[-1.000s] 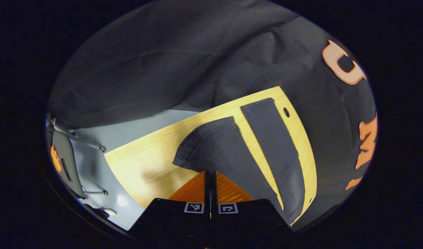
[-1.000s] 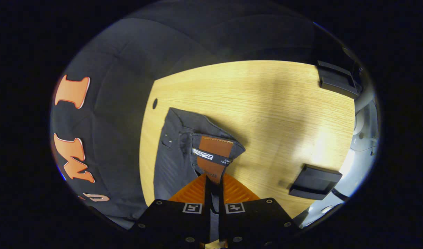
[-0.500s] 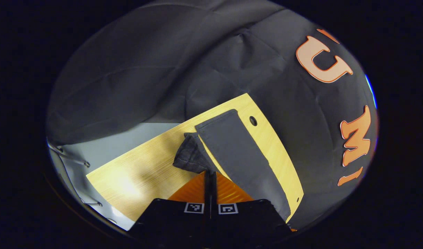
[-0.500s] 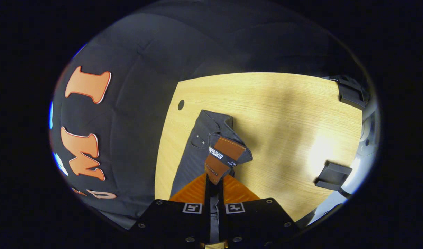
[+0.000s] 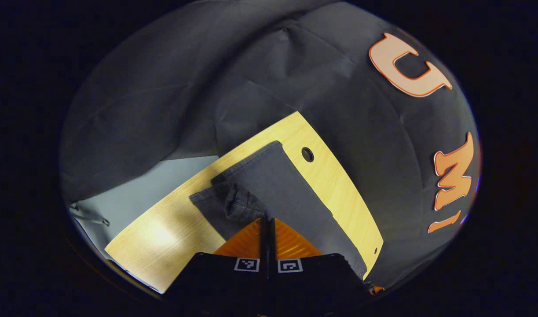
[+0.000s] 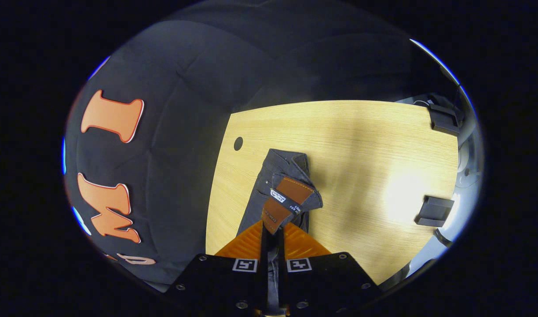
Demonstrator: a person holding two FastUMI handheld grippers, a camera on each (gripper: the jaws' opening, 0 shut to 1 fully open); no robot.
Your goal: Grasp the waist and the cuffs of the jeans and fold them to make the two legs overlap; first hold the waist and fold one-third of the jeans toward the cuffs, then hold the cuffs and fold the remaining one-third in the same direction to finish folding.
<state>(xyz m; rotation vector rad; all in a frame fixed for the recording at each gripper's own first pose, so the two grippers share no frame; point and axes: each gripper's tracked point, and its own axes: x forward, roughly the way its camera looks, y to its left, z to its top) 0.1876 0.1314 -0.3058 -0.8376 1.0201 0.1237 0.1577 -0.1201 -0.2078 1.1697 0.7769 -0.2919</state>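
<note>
Dark grey jeans lie lengthwise on a light wooden table. In the left gripper view the lower leg point(image 5: 290, 193) lies flat toward the far table edge, and my left gripper point(image 5: 266, 220) is shut on the bunched cuff point(image 5: 238, 203) of the other leg, held over the flat one. In the right gripper view the waist end point(image 6: 282, 169) lies ahead, and my right gripper point(image 6: 272, 226) is shut on the waistband at its brown leather patch point(image 6: 286, 200), folded over the rest.
The table point(image 6: 361, 149) has a small round hole point(image 6: 238, 143) near its far edge, close to the booth's black cloth wall. Two black blocks point(image 6: 433, 211) sit at the table's right side in the right gripper view. Grey floor point(image 5: 132, 193) lies beyond the table.
Both grippers have carried their held edges across toward the far leg: the lifted leg now covers most of the flat one, and the waistband has folded further over the waist.
</note>
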